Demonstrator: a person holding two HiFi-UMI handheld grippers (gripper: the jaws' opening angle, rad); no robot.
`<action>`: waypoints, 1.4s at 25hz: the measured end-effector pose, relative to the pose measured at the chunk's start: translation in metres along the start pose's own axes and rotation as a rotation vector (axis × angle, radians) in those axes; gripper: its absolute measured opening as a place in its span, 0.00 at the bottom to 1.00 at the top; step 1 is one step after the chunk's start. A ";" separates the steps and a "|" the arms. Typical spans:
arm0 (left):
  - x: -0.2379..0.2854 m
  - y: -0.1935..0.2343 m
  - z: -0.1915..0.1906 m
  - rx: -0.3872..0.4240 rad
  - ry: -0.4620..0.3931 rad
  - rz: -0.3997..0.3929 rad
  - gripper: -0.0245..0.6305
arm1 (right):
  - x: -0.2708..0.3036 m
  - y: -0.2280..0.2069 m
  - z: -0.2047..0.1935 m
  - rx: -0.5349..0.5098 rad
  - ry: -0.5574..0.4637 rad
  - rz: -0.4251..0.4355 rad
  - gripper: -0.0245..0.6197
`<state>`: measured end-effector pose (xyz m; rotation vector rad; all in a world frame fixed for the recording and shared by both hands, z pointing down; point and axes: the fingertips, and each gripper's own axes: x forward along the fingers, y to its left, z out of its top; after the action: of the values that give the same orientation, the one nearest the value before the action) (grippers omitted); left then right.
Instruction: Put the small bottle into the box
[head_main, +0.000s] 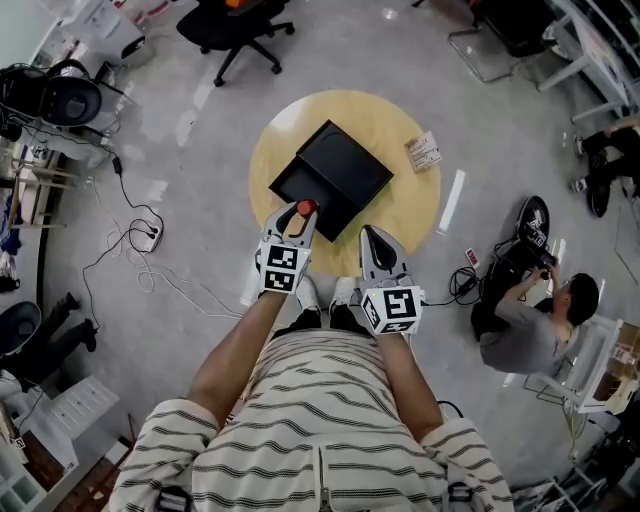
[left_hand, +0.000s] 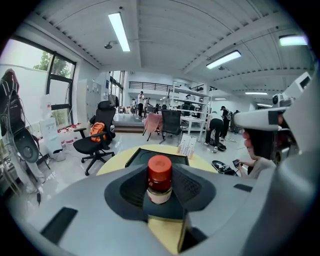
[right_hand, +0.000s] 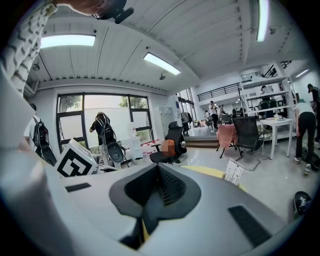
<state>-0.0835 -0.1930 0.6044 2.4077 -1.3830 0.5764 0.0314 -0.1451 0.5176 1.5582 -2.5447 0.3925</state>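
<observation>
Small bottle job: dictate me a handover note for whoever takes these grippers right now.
Left gripper: shut on the small bottle, red cap up, over the near edge of the round table.
Right gripper: shut, empty, beside the left one.
Box: black, open, on the table just ahead of the bottle.
Done: bottle is in the grip.
Left: carry it over the box, lower it in, release.
</observation>
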 end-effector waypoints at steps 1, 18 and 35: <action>0.003 0.000 -0.001 0.001 0.005 -0.001 0.26 | 0.000 -0.001 -0.001 0.001 0.002 -0.002 0.07; 0.053 0.002 -0.027 0.032 0.084 0.001 0.26 | 0.006 -0.012 -0.008 0.004 0.030 0.001 0.07; 0.079 0.011 -0.052 0.062 0.149 0.004 0.26 | 0.000 -0.021 -0.013 0.011 0.053 -0.022 0.07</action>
<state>-0.0668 -0.2343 0.6890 2.3558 -1.3265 0.7932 0.0500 -0.1505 0.5337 1.5564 -2.4882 0.4404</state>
